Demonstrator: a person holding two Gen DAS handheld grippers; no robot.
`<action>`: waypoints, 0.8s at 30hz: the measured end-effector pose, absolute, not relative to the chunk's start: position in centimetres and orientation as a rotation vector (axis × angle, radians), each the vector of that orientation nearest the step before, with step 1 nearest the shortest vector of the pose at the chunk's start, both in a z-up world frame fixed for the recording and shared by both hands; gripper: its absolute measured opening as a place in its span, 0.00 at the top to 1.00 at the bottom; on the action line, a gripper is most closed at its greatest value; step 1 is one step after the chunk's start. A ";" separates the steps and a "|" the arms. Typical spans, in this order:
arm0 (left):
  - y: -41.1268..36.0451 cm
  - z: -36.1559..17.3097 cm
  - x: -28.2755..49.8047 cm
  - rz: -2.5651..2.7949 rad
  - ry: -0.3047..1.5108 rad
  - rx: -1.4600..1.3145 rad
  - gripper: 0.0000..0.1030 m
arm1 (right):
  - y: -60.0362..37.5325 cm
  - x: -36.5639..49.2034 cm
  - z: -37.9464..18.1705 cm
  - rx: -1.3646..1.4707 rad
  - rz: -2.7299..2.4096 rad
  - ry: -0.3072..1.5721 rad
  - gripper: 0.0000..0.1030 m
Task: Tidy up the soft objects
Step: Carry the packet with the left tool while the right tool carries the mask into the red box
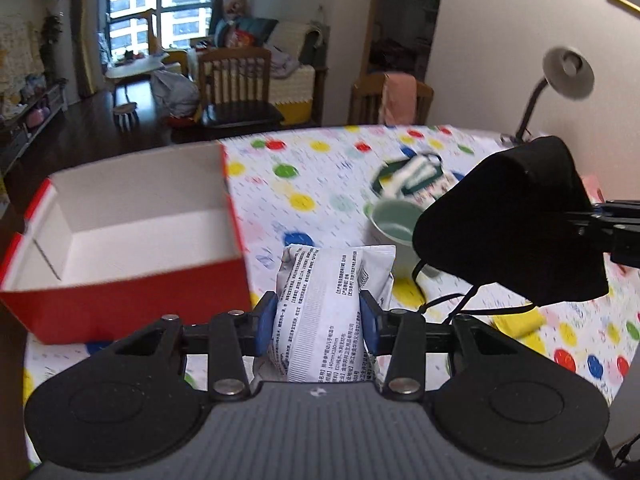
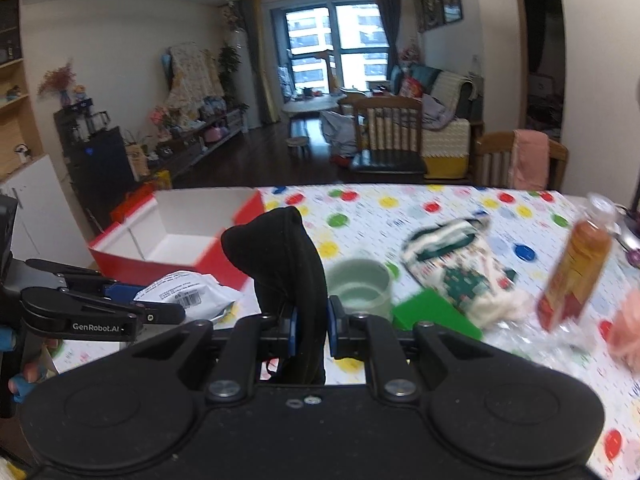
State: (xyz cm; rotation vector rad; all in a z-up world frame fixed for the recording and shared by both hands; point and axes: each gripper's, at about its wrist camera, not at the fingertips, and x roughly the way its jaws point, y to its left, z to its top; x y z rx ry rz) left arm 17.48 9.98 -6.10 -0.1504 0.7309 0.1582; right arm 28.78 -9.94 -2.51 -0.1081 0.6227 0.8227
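My left gripper (image 1: 318, 316) is shut on a white printed tissue packet (image 1: 328, 304), which stands up between the blue pads above the dotted tablecloth. The same packet (image 2: 188, 292) shows at the left of the right wrist view, held in the left gripper (image 2: 140, 308). My right gripper (image 2: 311, 326) is shut on a black face mask (image 2: 288, 264), which rises above its pads. In the left wrist view that mask (image 1: 508, 220) hangs at the right with its ear loops dangling. An open red box with a white inside (image 1: 132, 248) sits to the left, also seen as the red box (image 2: 176, 236).
A pale green cup (image 2: 362, 286) stands on the table (image 1: 320, 184) just beyond both grippers. Farther right lie a patterned cloth pouch (image 2: 460, 276), a green block (image 2: 436, 314) and an amber bottle (image 2: 576, 272). A desk lamp (image 1: 568, 74) stands at the far right edge. Wooden chairs stand beyond the table.
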 end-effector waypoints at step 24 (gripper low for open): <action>26.9 -2.1 19.7 0.436 0.692 -0.077 0.59 | 10.5 31.5 2.8 -0.150 1.018 0.567 0.88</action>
